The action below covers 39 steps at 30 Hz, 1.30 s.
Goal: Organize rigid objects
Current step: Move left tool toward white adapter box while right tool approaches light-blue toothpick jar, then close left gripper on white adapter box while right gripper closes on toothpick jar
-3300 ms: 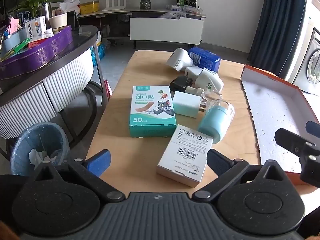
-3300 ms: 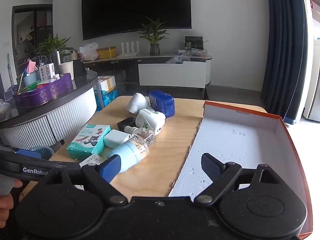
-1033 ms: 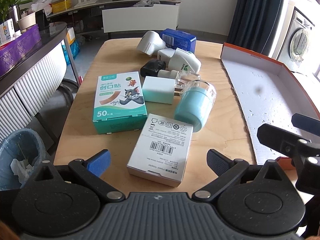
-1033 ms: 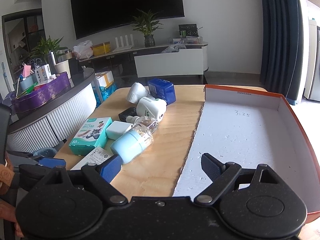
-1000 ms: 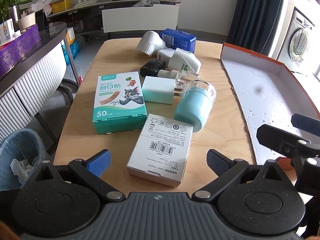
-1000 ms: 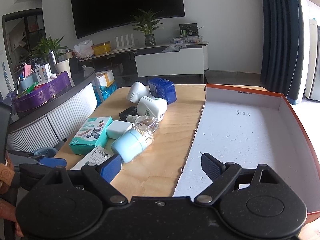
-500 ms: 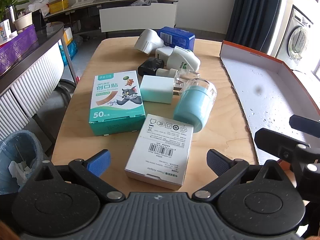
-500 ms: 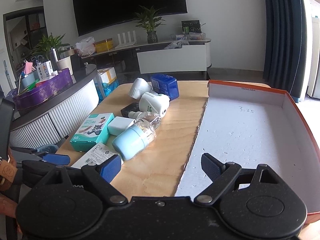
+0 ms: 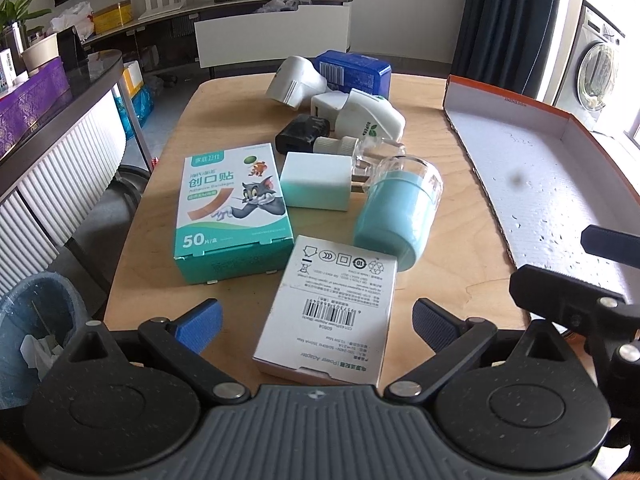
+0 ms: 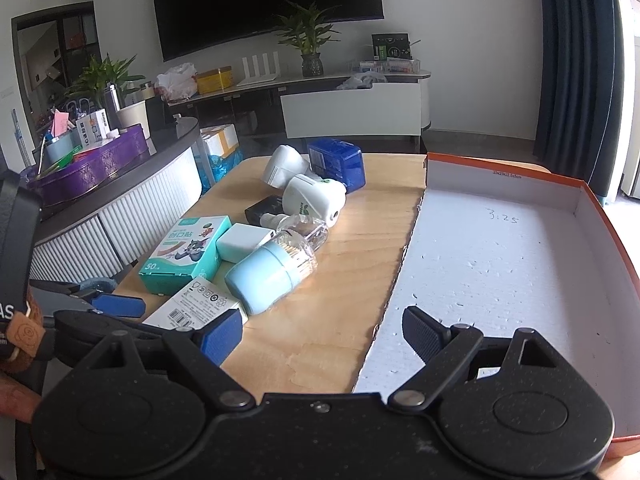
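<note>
From the left wrist view, the left gripper (image 9: 316, 316) hangs over the near edge of the wooden table (image 9: 460, 280) with its jaws spread wide and nothing between the pads. The white power adapter box (image 9: 332, 312) lies flat between the two fingers, barcode up, touching neither. Just beyond it to the left sits the green plaster box (image 9: 230, 208); to the right a pale blue jar (image 9: 396, 216) lies on its side, its clear cap pointing away. A mint charger cube (image 9: 316, 186) lies between them, with a black adapter (image 9: 302, 138), a white plug-in device (image 9: 372, 118), a second white device (image 9: 294, 82) and a blue box (image 9: 354, 72) farther off. The orange-rimmed tray (image 9: 560, 184) lies at the right, its white floor bare

From the right wrist view, the right gripper (image 10: 322, 332) is likewise wide open and holds nothing, poised over the seam where the tray (image 10: 520, 260) meets the table (image 10: 340, 300). The cluster of objects lies to the left, the pale blue jar (image 10: 268, 276) nearest the tray, apart from it
</note>
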Motion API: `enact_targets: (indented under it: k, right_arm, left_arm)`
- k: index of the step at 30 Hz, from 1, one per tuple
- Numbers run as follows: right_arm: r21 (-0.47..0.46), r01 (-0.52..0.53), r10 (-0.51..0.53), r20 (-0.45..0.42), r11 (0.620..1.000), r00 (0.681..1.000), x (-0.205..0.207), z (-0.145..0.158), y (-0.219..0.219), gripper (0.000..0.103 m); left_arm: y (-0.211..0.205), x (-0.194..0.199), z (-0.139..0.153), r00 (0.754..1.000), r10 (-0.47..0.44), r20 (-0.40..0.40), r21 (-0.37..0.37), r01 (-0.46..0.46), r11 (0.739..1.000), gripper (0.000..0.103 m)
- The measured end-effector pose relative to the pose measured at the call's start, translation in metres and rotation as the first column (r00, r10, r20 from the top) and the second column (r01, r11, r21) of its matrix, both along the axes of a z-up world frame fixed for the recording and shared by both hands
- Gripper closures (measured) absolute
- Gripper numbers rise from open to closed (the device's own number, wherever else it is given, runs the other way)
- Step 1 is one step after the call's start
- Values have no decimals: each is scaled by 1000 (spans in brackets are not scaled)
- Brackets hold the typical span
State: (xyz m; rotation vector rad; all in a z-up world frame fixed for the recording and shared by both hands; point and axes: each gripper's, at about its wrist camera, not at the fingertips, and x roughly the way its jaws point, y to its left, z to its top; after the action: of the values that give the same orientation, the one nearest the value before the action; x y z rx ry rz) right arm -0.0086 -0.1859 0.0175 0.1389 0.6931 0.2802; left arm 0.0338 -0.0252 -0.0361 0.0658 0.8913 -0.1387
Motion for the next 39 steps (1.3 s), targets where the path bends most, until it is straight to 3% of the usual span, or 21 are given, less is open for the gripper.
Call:
enact_targets:
  k: [8,15,21,26,29,30,32,34,39]
  right_arm:
    - [-7,-49,49,-14,999,999,22,3,6,1]
    - [16,-52,53,-89,999,995,58,5,22,1]
    - [75,52,-34,-226,996,974,94,-9,39,1]
    - [32,78,-66,-281,996,957,115,-23,57,3]
    - [26,74,-63,-289,997,955,120,-30,64,13]
    - [14,66,-60,-272,998,960,119,-31,65,23]
    - [-10,39,-41,-251,999,967,117,-31,66,25]
    - [14,40,-35,-252,999,967,115,-29,59,37]
    - [10,15,-13,-223,1000,975,109,-20,45,38]
  left_arm:
    - [-5,1,-4,998,-51,34,13,51,999,44]
    - [4,-7,6,998,-27,54,-42,29,999,44]
    - [13,-21,13,998,-11,62,-68,16,998,44]
    - [25,-19,20,997,36,75,-82,-30,996,44]
    - [31,-13,21,995,62,75,-100,-54,994,44]
    - [33,-12,22,995,68,76,-105,-60,993,44]
    - [34,-9,22,994,75,79,-109,-66,992,44]
    - [35,-8,22,994,77,81,-118,-67,991,44]
    - [30,-6,28,994,59,97,-126,-46,991,44]
